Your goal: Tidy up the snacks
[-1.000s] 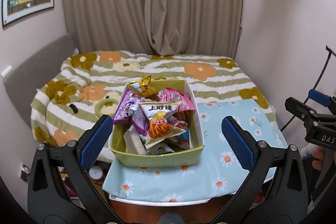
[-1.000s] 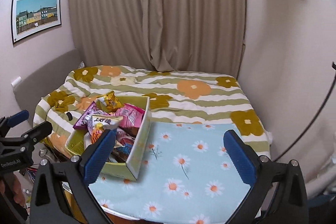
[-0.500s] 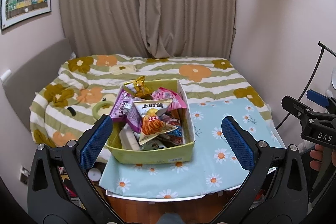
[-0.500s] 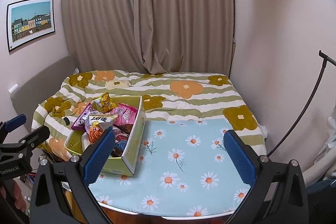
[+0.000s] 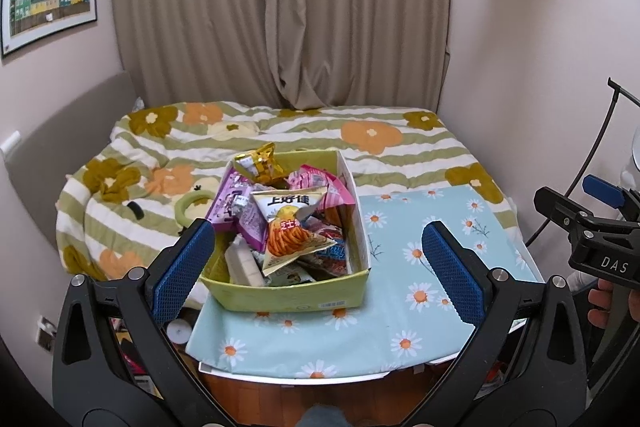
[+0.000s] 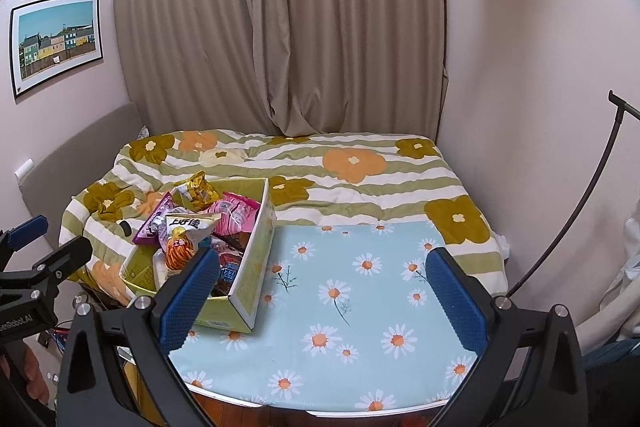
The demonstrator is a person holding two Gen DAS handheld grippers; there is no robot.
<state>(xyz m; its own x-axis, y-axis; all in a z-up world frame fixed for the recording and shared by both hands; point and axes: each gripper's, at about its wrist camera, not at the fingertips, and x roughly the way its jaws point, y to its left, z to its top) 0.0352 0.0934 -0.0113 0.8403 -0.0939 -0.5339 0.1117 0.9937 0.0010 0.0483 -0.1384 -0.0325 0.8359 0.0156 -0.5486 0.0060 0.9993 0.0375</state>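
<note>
A tabletop [image 5: 420, 307] in a daisy-print cloth stands against a bed [image 5: 280, 131]. On the tabletop's left part sits a yellow-green cardboard box [image 5: 292, 297] heaped with snack packets. Your left claw [image 5: 318, 269] and right claw [image 6: 322, 297] hover short of the box, both spread wide and empty. The packets look light, crinkly and slippery, likely crushable. Pinch the topmost orange-and-white chip bag [image 5: 288, 227] by its sealed edge.

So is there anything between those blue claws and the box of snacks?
Nothing visible. Both the left gripper and right gripper hang open above the near table edge, and only bare daisy tablecloth lies before the snack box. The packets sit heaped inside it.
</note>
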